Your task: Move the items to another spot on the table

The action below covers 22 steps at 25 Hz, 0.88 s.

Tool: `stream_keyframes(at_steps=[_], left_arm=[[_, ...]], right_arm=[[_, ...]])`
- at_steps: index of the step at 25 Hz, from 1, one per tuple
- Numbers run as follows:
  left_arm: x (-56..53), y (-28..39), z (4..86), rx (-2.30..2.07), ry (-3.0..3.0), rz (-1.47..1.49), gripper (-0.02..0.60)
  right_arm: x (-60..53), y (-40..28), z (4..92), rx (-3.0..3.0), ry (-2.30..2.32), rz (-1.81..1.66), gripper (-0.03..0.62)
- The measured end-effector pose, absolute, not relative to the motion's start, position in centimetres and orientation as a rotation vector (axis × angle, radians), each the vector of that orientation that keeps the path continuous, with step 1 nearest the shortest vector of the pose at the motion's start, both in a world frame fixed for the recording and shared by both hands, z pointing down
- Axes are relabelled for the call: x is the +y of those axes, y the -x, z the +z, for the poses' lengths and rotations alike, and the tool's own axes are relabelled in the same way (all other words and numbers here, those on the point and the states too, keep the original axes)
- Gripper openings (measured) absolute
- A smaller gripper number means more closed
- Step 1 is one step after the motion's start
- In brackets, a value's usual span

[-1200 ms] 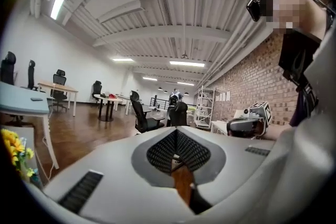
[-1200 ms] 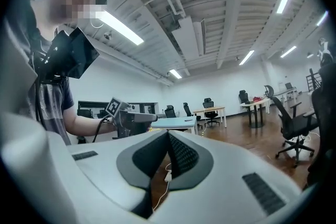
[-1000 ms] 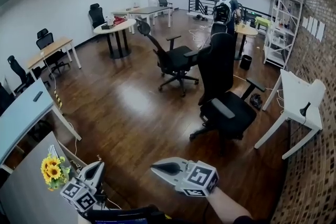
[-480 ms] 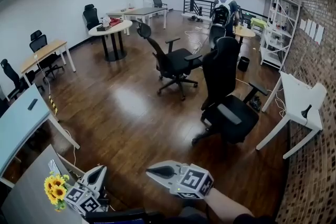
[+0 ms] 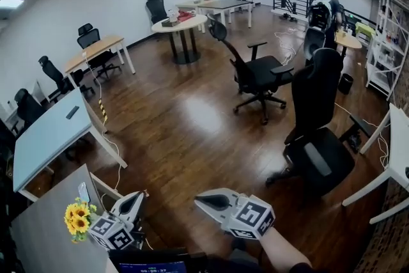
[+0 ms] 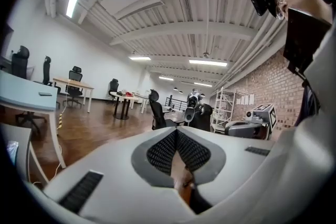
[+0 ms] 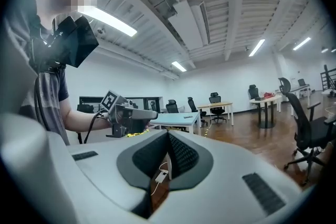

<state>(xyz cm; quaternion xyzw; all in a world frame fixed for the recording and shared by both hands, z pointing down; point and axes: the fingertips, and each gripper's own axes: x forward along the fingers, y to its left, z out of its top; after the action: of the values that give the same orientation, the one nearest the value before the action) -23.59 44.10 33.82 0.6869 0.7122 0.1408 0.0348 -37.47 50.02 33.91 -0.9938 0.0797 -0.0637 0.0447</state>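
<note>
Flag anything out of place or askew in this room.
A black high-backed office chair and a black tilted-back office chair stand stray in the middle of the brown wooden floor, no desk beside them. Nothing looks spilled or broken.

Yellow sunflowers (image 5: 78, 220) beside left tool (image 5: 136, 197); it and right tool (image 5: 203, 201) pale grey, black-white square markers; tabletop (image 5: 38, 236) grey
</note>
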Motion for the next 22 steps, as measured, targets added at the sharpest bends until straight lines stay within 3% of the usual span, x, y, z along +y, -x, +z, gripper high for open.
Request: stream_keyframes(at_steps=[9,22], left_arm=[[48.3,25.0,33.5,1.942,-2.377,0.422,0.011],[48.4,23.3,33.6,1.75,-2.593,0.404,0.011]], right_arm=[[57.7,37.8,33.9,0.526,2.946,-0.125,-0.02],[57.5,34.0,35.1,0.887,2.947,-0.205,-0.02]])
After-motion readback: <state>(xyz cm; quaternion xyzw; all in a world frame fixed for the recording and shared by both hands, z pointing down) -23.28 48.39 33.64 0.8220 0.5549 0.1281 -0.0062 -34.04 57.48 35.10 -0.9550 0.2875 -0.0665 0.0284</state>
